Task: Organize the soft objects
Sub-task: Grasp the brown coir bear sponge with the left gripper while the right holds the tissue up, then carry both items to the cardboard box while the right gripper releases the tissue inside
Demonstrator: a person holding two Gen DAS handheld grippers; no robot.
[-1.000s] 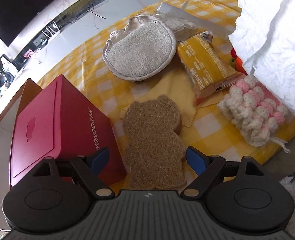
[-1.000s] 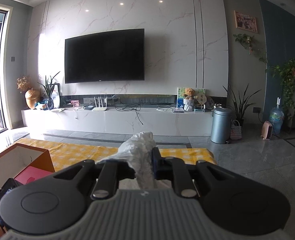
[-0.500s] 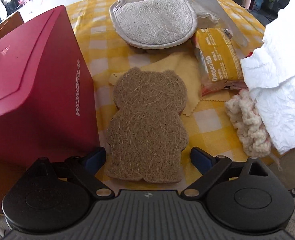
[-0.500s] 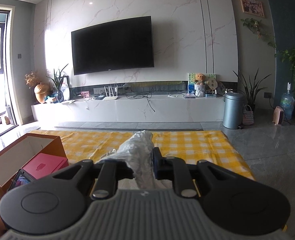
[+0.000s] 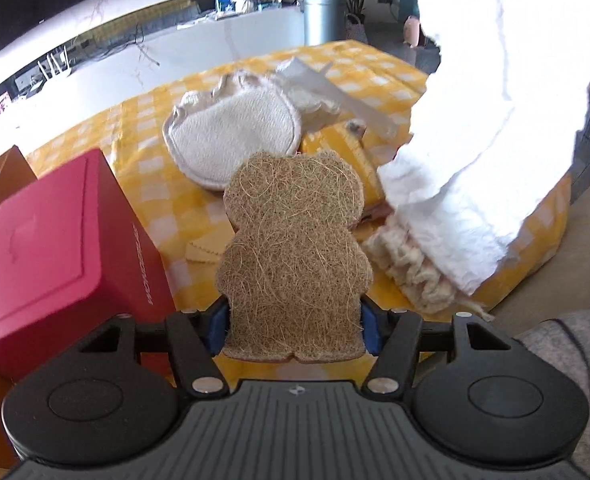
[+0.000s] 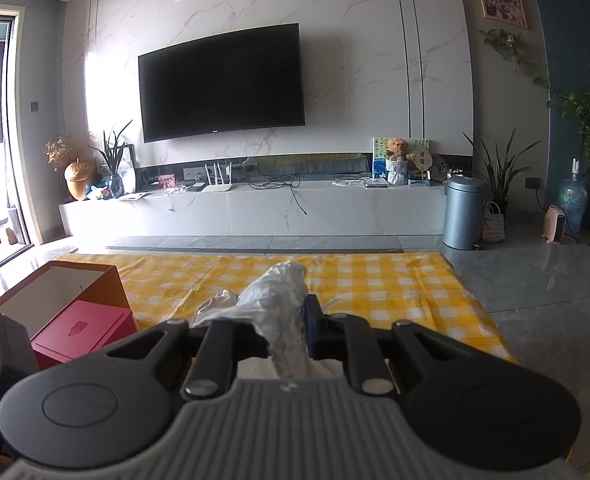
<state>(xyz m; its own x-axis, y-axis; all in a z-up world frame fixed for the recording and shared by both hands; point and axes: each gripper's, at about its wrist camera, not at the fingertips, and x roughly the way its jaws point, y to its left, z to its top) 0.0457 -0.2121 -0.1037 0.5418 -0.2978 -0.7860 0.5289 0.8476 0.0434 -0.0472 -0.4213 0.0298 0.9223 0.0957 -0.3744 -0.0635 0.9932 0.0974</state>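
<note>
Left hand-held gripper [image 5: 295, 326] clamped on bear-shaped loofah sponge [image 5: 293, 256]: light, springy, pinched at legs. Right hand-held gripper [image 6: 269, 338] clenched around limp white tissue [image 6: 279, 312].

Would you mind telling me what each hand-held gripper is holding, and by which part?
The left hand-held gripper grips the bear-shaped fibre scrubber by its lower sides. The right hand-held gripper pinches the white cloth at a bunched end.

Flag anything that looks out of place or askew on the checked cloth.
Soft items lie jumbled: the yellow packet overlaps a round white pad, and a crocheted piece hangs near the edge. Nothing looks spilled or damaged.
</note>
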